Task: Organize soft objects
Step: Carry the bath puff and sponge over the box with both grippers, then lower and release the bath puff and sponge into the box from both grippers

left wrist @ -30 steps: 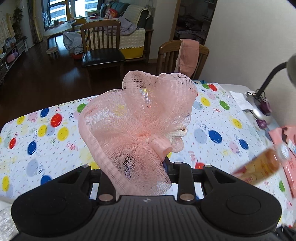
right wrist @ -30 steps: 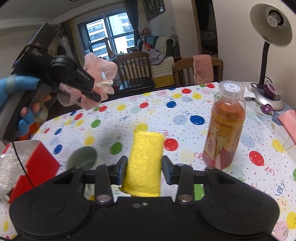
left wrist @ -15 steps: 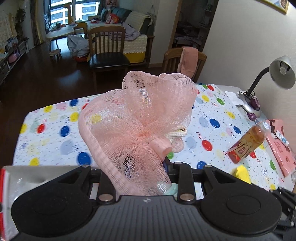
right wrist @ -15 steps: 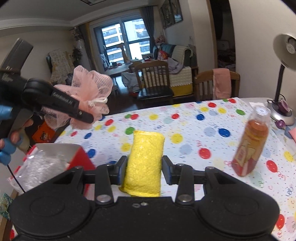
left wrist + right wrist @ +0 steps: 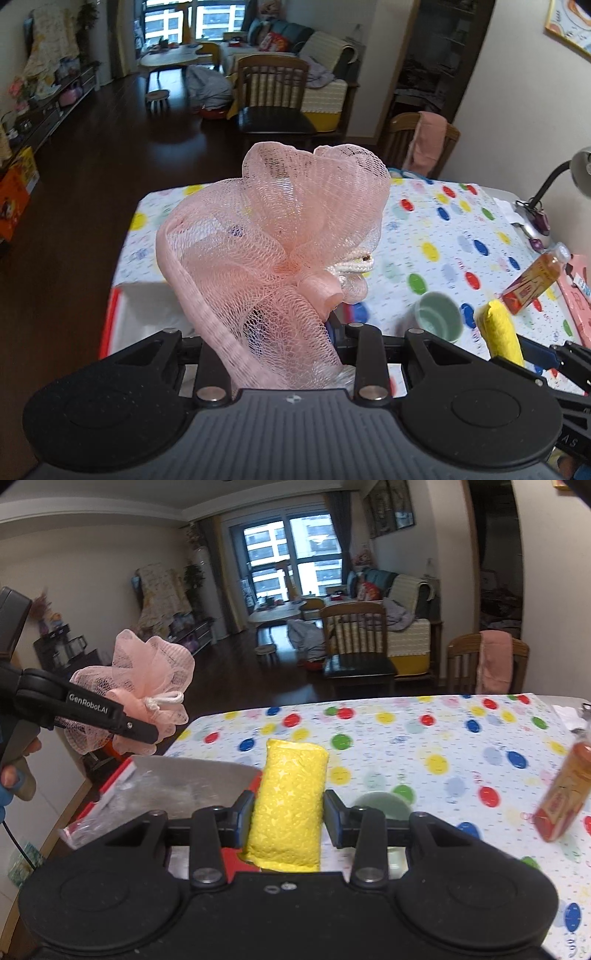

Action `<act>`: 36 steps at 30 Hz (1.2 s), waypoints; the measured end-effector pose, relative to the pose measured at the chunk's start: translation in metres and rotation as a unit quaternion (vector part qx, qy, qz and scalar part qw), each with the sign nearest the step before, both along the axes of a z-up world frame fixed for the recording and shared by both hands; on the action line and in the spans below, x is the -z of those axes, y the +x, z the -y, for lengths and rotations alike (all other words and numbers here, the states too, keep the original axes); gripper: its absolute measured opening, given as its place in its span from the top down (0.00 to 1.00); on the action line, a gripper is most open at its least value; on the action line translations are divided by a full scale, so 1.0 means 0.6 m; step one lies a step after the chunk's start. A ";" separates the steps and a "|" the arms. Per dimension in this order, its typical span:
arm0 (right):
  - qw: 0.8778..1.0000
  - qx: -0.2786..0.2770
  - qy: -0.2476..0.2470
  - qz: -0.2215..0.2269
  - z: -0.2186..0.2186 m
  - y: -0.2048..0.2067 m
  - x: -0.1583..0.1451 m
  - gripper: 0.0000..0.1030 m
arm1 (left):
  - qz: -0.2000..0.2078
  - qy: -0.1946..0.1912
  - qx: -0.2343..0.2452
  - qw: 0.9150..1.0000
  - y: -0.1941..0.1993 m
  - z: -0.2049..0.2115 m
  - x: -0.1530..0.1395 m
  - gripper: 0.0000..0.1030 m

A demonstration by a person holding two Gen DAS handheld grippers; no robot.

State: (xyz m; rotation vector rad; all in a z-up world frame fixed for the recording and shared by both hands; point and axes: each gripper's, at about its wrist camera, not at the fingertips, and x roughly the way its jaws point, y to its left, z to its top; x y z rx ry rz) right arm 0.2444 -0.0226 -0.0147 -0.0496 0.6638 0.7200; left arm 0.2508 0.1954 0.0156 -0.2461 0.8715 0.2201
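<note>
Carrying both soft items over the red box (image 5: 122, 775) at the table (image 5: 424, 746) edge, I keep my left gripper (image 5: 275, 332) clamped on the pink mesh bath pouf (image 5: 280, 236) and my right gripper (image 5: 288, 812) clamped on the yellow sponge (image 5: 290, 805). In the right wrist view the box, lined with clear plastic, lies at 9 o'clock of the sponge, with the green cup (image 5: 380, 805) at 3 o'clock and the amber bottle (image 5: 565, 794) further out. To place well, I judge it best to centre each item above the opening, lower it inside the walls, and release one gripper at a time, steering the sponge clear of the cup.
</note>
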 end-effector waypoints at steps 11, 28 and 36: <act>0.998 -0.051 -0.023 0.002 -0.120 -0.035 0.011 0.63 | -0.039 0.002 -0.009 0.999 -0.074 -0.078 0.047 0.70; 0.992 -0.098 -0.079 -0.009 -0.237 -0.050 0.085 0.63 | -0.105 0.001 0.038 0.994 -0.092 -0.088 0.151 0.70; 0.988 -0.102 -0.112 -0.012 -0.265 -0.041 0.128 0.63 | -0.122 0.003 0.042 0.992 -0.071 -0.087 0.186 0.70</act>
